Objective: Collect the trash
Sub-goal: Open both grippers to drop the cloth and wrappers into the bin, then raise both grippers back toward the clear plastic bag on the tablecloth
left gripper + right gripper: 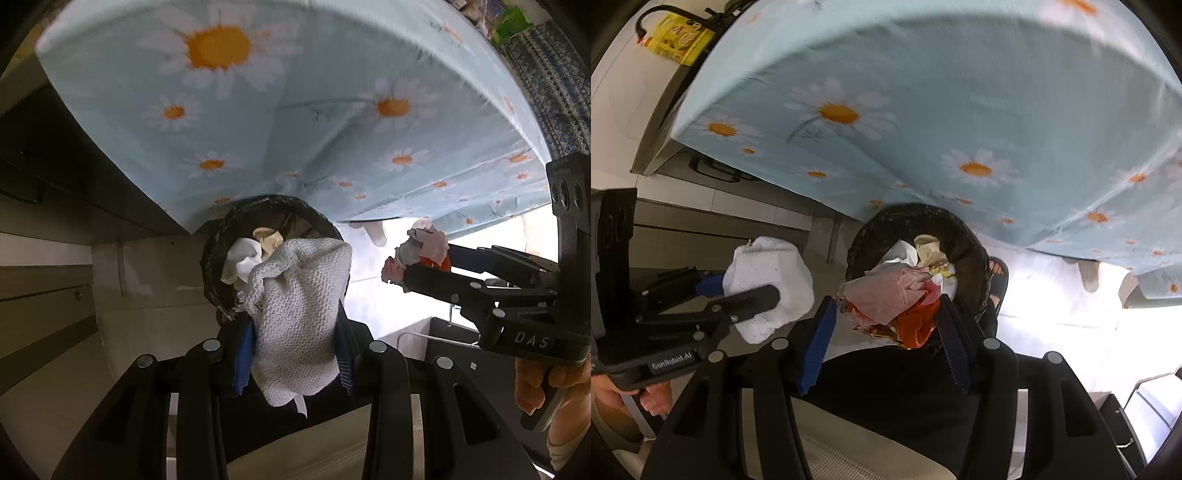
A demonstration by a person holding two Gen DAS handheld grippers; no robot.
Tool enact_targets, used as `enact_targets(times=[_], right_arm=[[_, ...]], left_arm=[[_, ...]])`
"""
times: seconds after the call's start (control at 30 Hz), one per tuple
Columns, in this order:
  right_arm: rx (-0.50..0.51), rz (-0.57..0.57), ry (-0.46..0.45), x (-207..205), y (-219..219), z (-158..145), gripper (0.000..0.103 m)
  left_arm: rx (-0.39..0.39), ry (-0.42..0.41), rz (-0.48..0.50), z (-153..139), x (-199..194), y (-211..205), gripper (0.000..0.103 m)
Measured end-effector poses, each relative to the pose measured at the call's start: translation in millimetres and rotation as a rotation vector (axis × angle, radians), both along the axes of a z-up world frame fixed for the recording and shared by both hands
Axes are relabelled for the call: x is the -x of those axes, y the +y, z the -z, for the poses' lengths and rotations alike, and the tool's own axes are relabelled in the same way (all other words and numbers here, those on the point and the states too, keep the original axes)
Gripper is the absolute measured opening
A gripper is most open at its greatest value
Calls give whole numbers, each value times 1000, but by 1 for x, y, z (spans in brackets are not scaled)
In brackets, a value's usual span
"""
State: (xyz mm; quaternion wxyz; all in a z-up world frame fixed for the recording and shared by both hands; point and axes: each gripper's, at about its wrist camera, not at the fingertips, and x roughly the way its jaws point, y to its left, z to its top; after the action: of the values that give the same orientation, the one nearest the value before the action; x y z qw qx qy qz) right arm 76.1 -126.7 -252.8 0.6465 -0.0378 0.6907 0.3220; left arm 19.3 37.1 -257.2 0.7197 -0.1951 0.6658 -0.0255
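Trash bin point(964, 240) round, black, L hand-held gripper point(295, 325) clamping white knit cloth point(299, 314), R hand-held gripper point(886, 314) clamping crumpled pink/orange wrappers point(890, 299)

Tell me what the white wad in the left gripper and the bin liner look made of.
The white wad looks like soft knitted cotton cloth: rows of small loops show, and the finish is matte. The bin seems lined with thin black plastic film, crinkled and faintly glossy at the rim.

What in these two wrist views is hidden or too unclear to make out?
- Bin bottom, both views: hidden by trash and the held bundles.
- Yellow package, right wrist view: print too blurred to read.
- Table under the daisy cloth: covered.
- White cloth underside, left wrist view: hidden by the left gripper.
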Motion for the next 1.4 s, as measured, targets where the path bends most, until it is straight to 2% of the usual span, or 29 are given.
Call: enact_targets(times=[0.1, 0.13, 0.17, 0.77, 1.03, 1.4], right_arm=[[3, 10, 11, -2, -1, 4, 58], [3, 16, 19, -2, -1, 5, 58], [-5, 21, 29, -3, -2, 6, 60], [-18, 61, -3, -11, -9, -19, 62], [-48, 75, -41, -11, -7, -45, 62], [-81, 113, -167, -12, -17, -98, 62]], left_arm=[[20, 19, 6, 6, 0, -1, 41], [31, 34, 11, 9, -1, -1, 47], [43, 43, 12, 11, -1, -1, 48], [27, 20, 12, -3, -8, 5, 48], [21, -37, 20, -29, -7, 7, 48], [-11, -160, 31, -82, -4, 11, 49]])
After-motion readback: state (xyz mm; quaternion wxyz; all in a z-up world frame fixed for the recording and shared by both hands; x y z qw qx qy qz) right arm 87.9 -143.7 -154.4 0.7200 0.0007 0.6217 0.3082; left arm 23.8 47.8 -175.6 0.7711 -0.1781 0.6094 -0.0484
